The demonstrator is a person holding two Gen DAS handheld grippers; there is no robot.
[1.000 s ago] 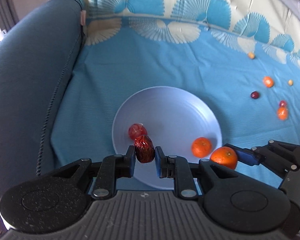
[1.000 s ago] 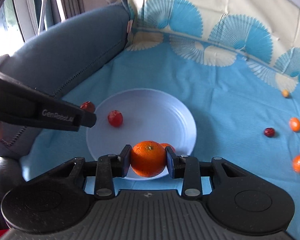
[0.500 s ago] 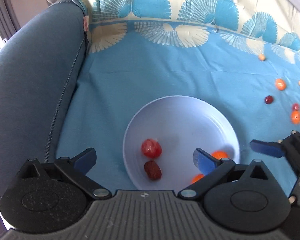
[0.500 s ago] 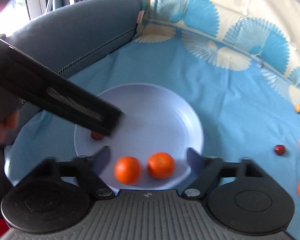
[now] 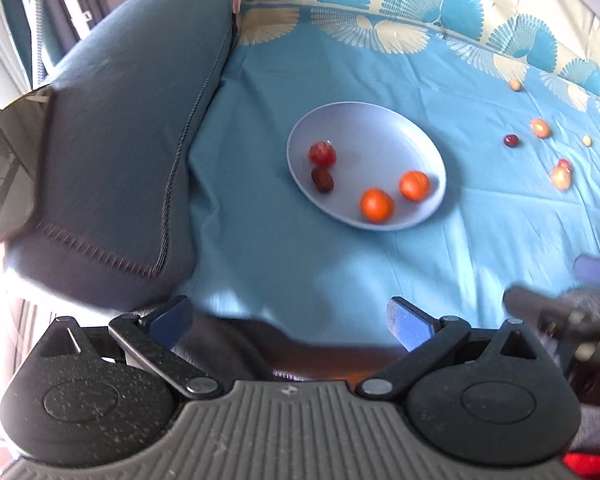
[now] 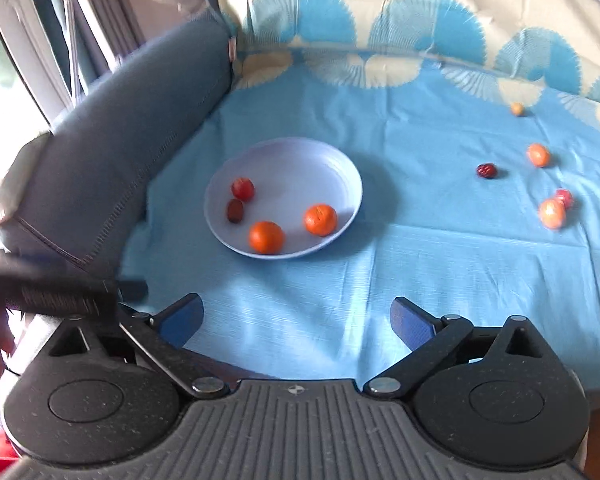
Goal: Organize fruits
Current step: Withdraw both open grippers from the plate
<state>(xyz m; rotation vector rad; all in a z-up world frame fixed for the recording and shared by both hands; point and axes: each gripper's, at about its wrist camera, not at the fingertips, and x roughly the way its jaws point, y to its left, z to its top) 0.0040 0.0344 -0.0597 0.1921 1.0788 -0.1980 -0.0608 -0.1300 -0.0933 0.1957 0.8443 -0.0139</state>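
A pale lilac plate (image 5: pixel 380 136) (image 6: pixel 300 160) sits on the blue cloth. It holds two oranges (image 5: pixel 377 205) (image 5: pixel 414 185), a red tomato-like fruit (image 5: pixel 322 154) and a dark red date (image 5: pixel 322 181). The same fruits show in the right wrist view: oranges (image 6: pixel 266 237) (image 6: pixel 320 219), red fruit (image 6: pixel 243 189), date (image 6: pixel 235 211). My left gripper (image 5: pixel 290 320) is open and empty, well back from the plate. My right gripper (image 6: pixel 298 320) is open and empty, also back from the plate.
Several small fruits lie loose on the cloth at the right: a dark date (image 6: pixel 487 170), small oranges (image 6: pixel 538 155) (image 6: pixel 552 213), a red fruit (image 6: pixel 564 197) and pale ones (image 6: pixel 517 109). A grey-blue sofa arm (image 5: pixel 120 140) borders the left. The other gripper (image 6: pixel 52 296) blurs at left.
Both grippers opened, leaving the date and the orange on the plate, then pulled back and up away from it.
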